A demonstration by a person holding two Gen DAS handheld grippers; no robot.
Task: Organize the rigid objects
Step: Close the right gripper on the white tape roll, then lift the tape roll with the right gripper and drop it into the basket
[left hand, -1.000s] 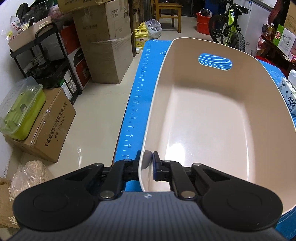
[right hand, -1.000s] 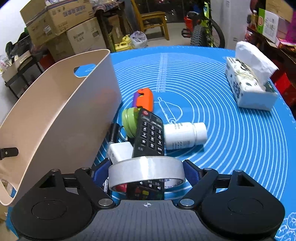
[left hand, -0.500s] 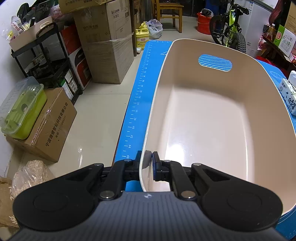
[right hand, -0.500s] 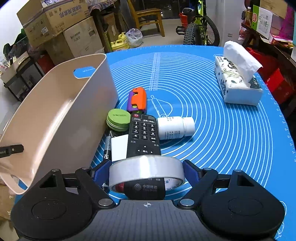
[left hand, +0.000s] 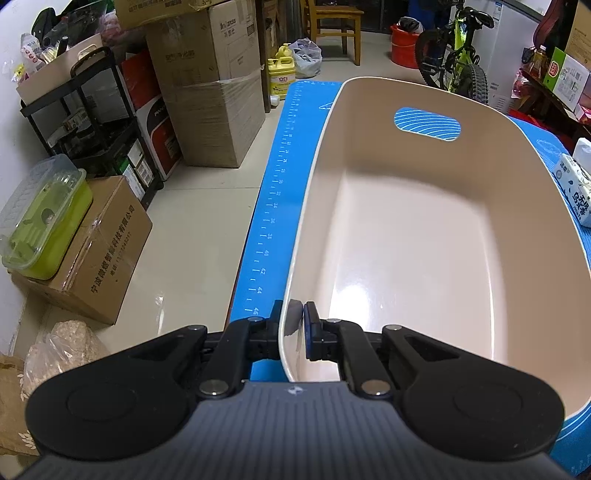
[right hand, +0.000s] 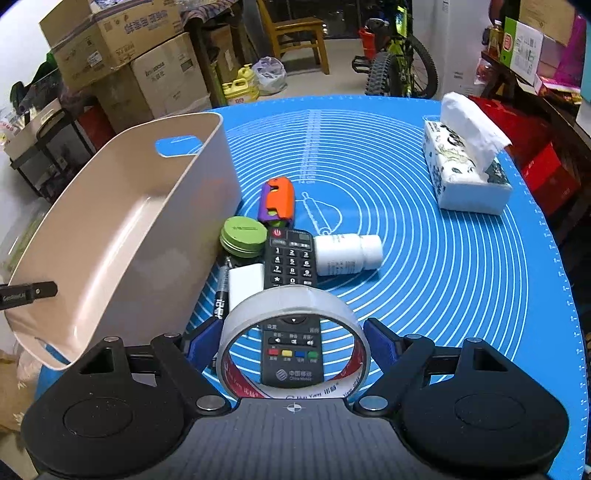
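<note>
My left gripper (left hand: 291, 323) is shut on the near rim of the beige bin (left hand: 413, 236), which is empty inside; the bin (right hand: 122, 229) also shows at the left of the right wrist view. My right gripper (right hand: 293, 341) is shut on a roll of clear tape (right hand: 291, 302) and holds it above the blue mat (right hand: 424, 258). Below and ahead lie a black remote (right hand: 291, 266), a white bottle (right hand: 347, 253), a green tin (right hand: 243, 236), an orange-purple toy (right hand: 279, 199), a white block (right hand: 244, 282) and a black marker (right hand: 221, 291).
A tissue box (right hand: 465, 166) stands at the mat's right; it also shows in the left wrist view (left hand: 576, 188). Beyond the table's left edge are cardboard boxes (left hand: 210, 96), a black shelf (left hand: 92, 122) and a green container (left hand: 44, 218). A bicycle (right hand: 399, 62) and a chair (right hand: 291, 33) stand behind.
My right gripper has risen and drawn back with the tape roll, so the objects on the mat look farther below. My left gripper stays clamped on the bin's rim.
</note>
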